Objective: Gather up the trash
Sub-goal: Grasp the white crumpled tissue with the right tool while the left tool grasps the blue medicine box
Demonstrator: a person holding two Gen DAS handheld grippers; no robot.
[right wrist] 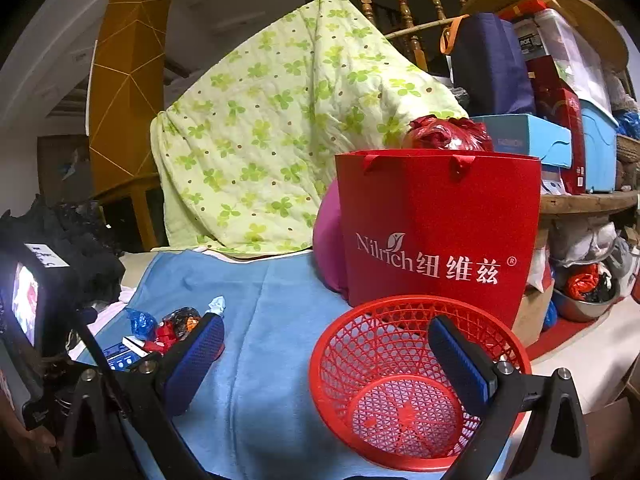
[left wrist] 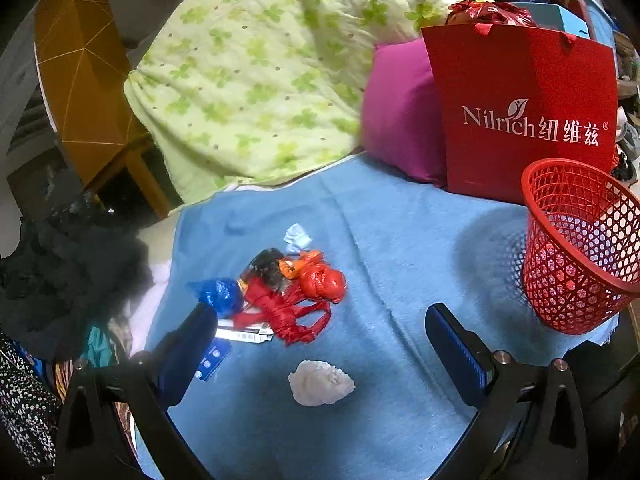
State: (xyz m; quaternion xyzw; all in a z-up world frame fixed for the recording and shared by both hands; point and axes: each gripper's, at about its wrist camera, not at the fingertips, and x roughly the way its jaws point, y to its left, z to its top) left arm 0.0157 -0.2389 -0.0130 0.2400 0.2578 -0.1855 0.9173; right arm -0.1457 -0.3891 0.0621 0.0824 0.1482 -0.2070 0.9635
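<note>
Blue towel (left wrist: 400, 240) holds trash pile (left wrist: 288, 292) (both tools spread wide)

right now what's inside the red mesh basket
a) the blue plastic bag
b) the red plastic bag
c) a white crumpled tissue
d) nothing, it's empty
d: the right wrist view looks straight into the red mesh basket and shows only its bare bottom, while the white tissue, blue bag and red bag all lie on the blue towel.
</note>
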